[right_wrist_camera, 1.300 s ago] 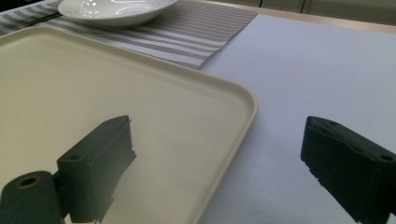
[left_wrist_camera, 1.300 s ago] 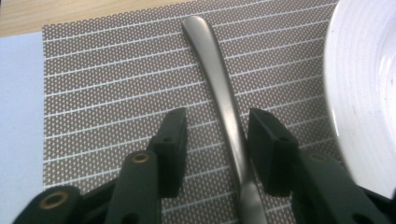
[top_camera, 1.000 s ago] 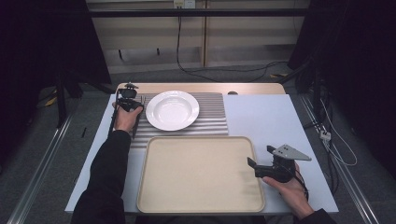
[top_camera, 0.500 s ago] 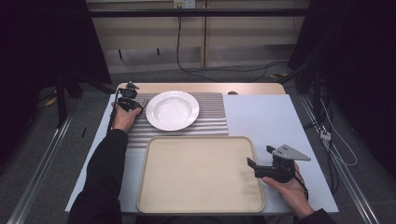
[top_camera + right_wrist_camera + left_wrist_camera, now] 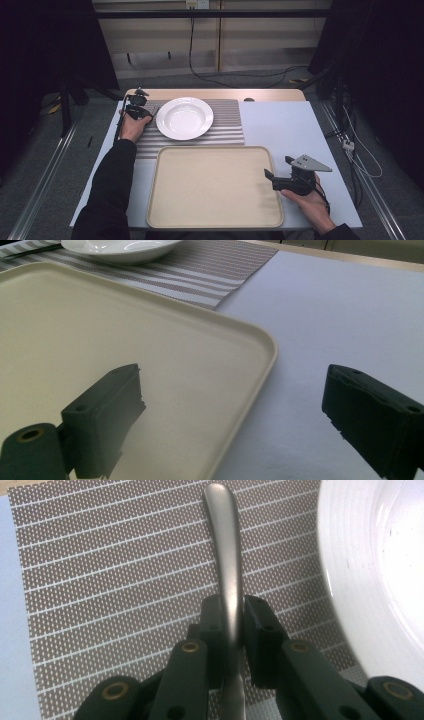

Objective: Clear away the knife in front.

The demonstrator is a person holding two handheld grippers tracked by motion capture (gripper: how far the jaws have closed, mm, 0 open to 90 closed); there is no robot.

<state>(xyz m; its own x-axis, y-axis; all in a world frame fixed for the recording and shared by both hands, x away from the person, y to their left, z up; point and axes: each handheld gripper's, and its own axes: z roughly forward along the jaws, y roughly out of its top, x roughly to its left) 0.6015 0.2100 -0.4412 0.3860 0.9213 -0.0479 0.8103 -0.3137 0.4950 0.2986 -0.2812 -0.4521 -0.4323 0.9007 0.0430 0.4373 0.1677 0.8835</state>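
Where the striped mat (image 5: 100, 580) showed at the upper left of the high view, held a silver metal handle (image 5: 225, 555) tight with the left gripper (image 5: 232, 615). Had both jaws pressed on its two sides, almost shut. Held the handle low over the mat, just beside the white plate (image 5: 370, 580), at the plate's left in the high view. Could not tell what kind of eating tool it was, or whether it touched the mat. At the lower right of the high view, held the right gripper (image 5: 279, 167) in the right hand (image 5: 310, 205), with jaws wide open and nothing in them. Had one jaw over the tan tray (image 5: 210, 190) near its right rim and the other over the bare tabletop (image 5: 285, 125).
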